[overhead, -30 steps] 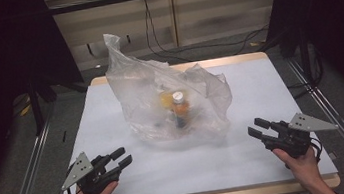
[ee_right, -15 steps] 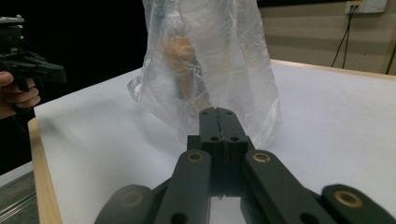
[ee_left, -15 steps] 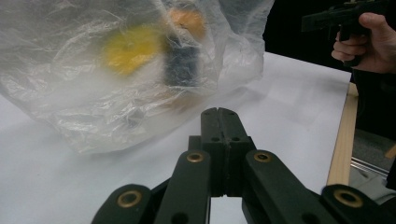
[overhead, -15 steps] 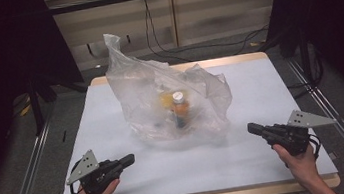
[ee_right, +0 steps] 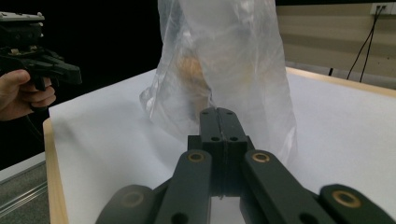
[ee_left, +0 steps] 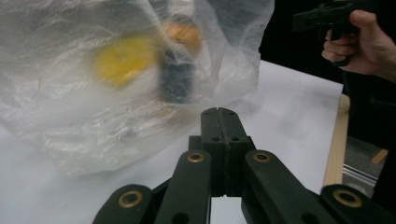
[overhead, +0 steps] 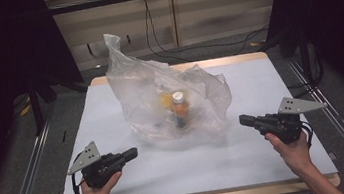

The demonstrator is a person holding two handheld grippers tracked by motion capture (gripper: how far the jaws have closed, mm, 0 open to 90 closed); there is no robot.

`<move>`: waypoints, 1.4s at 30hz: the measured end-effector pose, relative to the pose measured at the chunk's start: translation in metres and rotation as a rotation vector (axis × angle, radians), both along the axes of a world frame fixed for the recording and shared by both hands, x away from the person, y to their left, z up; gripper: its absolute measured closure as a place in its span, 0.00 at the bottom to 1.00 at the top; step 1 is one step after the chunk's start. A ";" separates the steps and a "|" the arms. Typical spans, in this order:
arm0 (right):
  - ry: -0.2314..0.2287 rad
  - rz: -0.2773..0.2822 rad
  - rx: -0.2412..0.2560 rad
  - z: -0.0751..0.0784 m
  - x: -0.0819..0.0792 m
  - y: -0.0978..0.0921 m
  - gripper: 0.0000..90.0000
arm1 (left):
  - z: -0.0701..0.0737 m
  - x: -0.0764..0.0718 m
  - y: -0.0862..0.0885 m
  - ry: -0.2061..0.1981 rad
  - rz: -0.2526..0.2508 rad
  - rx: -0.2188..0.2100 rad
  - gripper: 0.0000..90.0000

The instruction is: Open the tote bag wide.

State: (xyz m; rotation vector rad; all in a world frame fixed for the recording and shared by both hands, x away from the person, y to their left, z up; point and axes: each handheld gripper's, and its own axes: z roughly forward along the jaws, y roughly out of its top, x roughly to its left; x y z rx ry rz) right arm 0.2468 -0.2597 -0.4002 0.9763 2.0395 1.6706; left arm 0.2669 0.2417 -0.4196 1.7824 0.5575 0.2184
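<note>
Black two-jaw tongs, pair of, nearest us. Our left gripper (overhead: 130, 154) lay low over the near left of the white table top (overhead: 269, 84), jaws pressed flat together, nothing between them. Our right gripper (overhead: 244, 119) sat at the near right, jaws likewise closed and empty. A second earlier both pairs had stood spread; we had since squeezed them shut while the hands kept roughly their places. We read this as a check of the tools before starting, not a grasp, so the work proper had not begun.

Crumpled clear plastic bag (overhead: 161, 103), one, further in, standing at the table's middle, between the two grippers and apart from each. Mouth twisted upward to a peak.

Contents, seen through the film: small upright bottle with a white cap and orange body (overhead: 179, 108); a yellow-orange rounded item (ee_left: 123, 58) beside it, too blurred to identify.

Judgement: jaws would need reopening before either could take the bag.
</note>
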 end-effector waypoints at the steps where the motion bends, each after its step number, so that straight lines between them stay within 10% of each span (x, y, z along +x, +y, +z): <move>1: -0.003 0.004 0.005 0.003 0.002 0.001 1.00 | 0.001 0.002 -0.002 0.002 -0.011 -0.004 1.00; 13: -0.052 0.016 0.037 0.035 0.024 0.005 1.00 | 0.028 0.036 -0.041 -0.026 -0.084 0.008 1.00; 42: -0.110 0.075 0.022 0.121 0.094 0.044 1.00 | 0.117 0.111 -0.075 -0.128 -0.063 -0.037 1.00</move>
